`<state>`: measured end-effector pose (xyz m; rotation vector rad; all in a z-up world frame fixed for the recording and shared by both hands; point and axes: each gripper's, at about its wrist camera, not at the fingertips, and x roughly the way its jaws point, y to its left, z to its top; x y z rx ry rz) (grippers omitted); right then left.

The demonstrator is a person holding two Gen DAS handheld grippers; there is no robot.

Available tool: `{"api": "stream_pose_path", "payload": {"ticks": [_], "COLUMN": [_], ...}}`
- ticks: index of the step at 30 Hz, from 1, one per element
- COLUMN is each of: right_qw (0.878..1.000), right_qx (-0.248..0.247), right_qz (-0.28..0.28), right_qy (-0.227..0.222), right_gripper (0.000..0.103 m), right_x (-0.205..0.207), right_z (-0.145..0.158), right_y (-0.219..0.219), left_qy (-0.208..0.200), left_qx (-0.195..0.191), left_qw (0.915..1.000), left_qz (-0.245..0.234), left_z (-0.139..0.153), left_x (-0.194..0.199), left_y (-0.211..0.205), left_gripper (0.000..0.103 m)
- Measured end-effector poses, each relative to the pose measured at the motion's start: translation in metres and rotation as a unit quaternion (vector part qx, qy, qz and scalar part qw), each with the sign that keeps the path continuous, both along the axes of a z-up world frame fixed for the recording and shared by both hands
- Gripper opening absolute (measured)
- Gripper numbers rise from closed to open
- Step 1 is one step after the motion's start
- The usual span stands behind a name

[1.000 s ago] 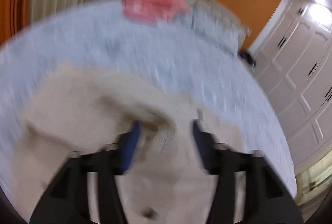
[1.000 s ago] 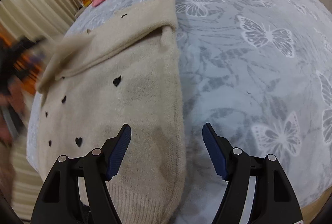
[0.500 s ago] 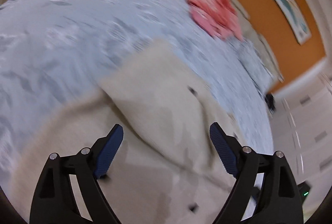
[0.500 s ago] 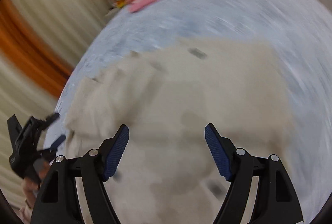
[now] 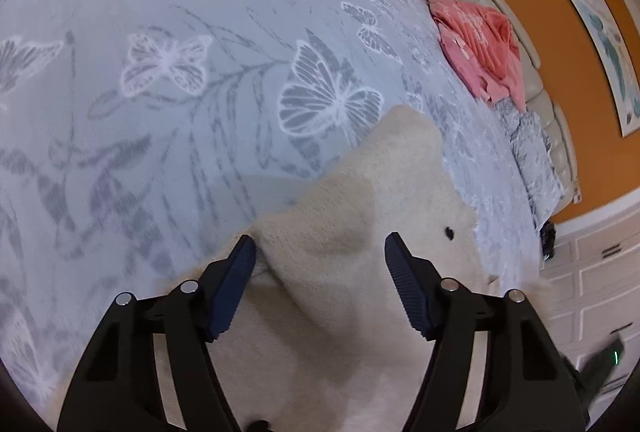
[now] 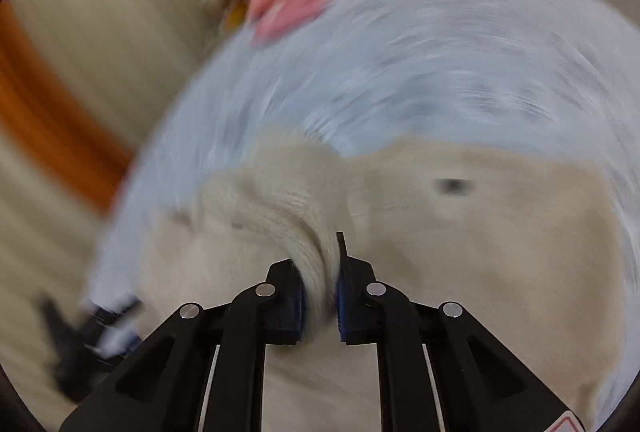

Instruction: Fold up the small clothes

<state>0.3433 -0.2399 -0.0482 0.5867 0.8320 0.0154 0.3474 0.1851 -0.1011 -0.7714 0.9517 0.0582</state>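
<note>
A small beige knit sweater (image 5: 360, 216) with small dark hearts lies on a grey butterfly-print bedspread (image 5: 168, 80). In the left wrist view my left gripper (image 5: 320, 260) is open, its blue pads on either side of a folded flap of the sweater, just above it. In the blurred right wrist view my right gripper (image 6: 320, 272) is shut on a bunched ribbed fold of the sweater (image 6: 480, 252). The left gripper shows blurred at the lower left of that view (image 6: 88, 332).
A pink garment (image 5: 480, 44) lies at the far side of the bed, near a beige headboard (image 5: 536, 72). An orange wall with a picture and white cupboard doors (image 5: 592, 272) stand on the right. Curtains hang behind the bed.
My right gripper has swung left over the sweater and shut on a fold of it. My left gripper has opened, let go of the flap and drawn back.
</note>
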Motion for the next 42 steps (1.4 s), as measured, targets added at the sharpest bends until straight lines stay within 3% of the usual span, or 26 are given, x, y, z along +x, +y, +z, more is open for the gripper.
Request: {"api": "stream_pose_path", "payload": {"ticks": [1,4,6,7,8,10,12,14,15,16,17,19,20,23,24,27,28,31,33,36,37,40,42], "right_qw": [1.0,0.993,0.992,0.992,0.992,0.993,0.992,0.989,0.989,0.99,0.99,0.993,0.994,0.991,0.995,0.996,0.996,0.998,0.998,0.996,0.997,0.995,0.996], "right_qx": [0.011,0.04,0.091,0.093,0.096,0.096,0.1,0.118,0.121,0.115,0.111,0.111,0.106,0.095,0.066,0.038,0.029,0.061,0.062,0.041,0.04,0.068,0.053], "right_qz": [-0.025,-0.039,-0.033,-0.035,-0.036,-0.046,-0.063,-0.07,-0.065,-0.053,-0.044,-0.031,-0.027,-0.023,-0.021,-0.007,-0.001,-0.011,-0.006,0.014,0.012,-0.005,-0.01], "right_qy": [0.003,0.103,0.083,0.076,0.069,0.056,0.046,0.053,0.056,0.065,0.075,0.024,-0.021,-0.088,-0.072,0.081,0.089,0.024,0.006,0.082,0.071,0.075,0.075], "right_gripper": [0.012,0.016,0.015,0.023,0.039,0.061,0.067,0.067,0.061,0.012,0.008,0.008,0.007,0.007,0.007,0.007,0.007,0.007,0.007,0.006,0.005,0.015,0.022], "right_x": [-0.018,-0.045,-0.061,-0.066,-0.068,-0.07,-0.066,-0.059,-0.054,-0.047,-0.041,-0.042,-0.047,-0.06,-0.057,-0.035,-0.036,-0.049,-0.051,-0.038,-0.039,-0.048,-0.069], "right_z": [-0.009,-0.069,-0.082,-0.078,-0.074,-0.065,-0.06,-0.062,-0.064,-0.065,-0.066,-0.04,-0.014,0.019,0.01,-0.063,-0.071,-0.045,-0.039,-0.078,-0.076,-0.064,-0.05], "right_y": [-0.023,-0.063,-0.076,-0.08,-0.083,-0.089,-0.098,-0.101,-0.102,-0.101,-0.094,-0.095,-0.1,-0.114,-0.119,-0.122,-0.121,-0.125,-0.125,-0.116,-0.116,-0.121,-0.115], "left_qy": [-0.002,-0.001,0.003,0.006,0.007,0.014,0.021,0.027,0.029,0.032,0.035,0.022,0.011,-0.017,-0.014,0.017,0.014,-0.009,-0.021,-0.003,-0.004,-0.01,-0.007], "left_qx": [0.005,0.047,0.065,0.063,0.057,0.033,0.002,-0.018,-0.019,-0.018,-0.018,-0.038,-0.044,-0.033,-0.023,0.003,0.0,0.003,0.015,0.001,0.003,0.028,0.002], "left_qw": [1.0,0.9986,0.9975,0.9976,0.9979,0.9991,0.9997,0.9995,0.9994,0.9993,0.9991,0.9987,0.9985,0.999,0.9996,0.9998,0.9998,0.9997,0.9992,0.9989,0.9989,0.9994,1.0], "left_qz": [-0.008,-0.024,-0.028,-0.028,-0.028,-0.023,-0.011,0.004,0.009,0.011,0.014,0.028,0.031,0.023,0.013,0.01,0.016,0.024,0.031,0.046,0.046,0.019,0.0], "left_z": [-0.001,-0.001,0.0,0.001,0.001,0.002,-0.001,-0.003,-0.003,-0.002,-0.002,0.002,0.005,0.012,0.008,-0.011,-0.012,-0.003,-0.001,-0.017,-0.019,-0.016,-0.007], "left_x": [0.0,-0.005,-0.007,-0.008,-0.008,-0.007,-0.006,-0.005,-0.005,-0.004,-0.004,-0.006,-0.008,-0.009,-0.008,-0.006,-0.008,-0.012,-0.013,-0.012,-0.013,-0.014,-0.022], "left_y": [-0.002,-0.015,-0.024,-0.026,-0.027,-0.026,-0.022,-0.019,-0.02,-0.02,-0.019,-0.012,-0.009,-0.007,-0.011,-0.023,-0.023,-0.02,-0.015,-0.006,-0.006,-0.011,-0.007], "left_gripper": [0.064,0.065,0.067,0.069,0.072,0.072,0.072,0.066,0.062,0.052,0.034,0.016,0.013,0.013,0.013,0.013,0.013,0.013,0.013,0.014,0.014,0.015,0.02]}}
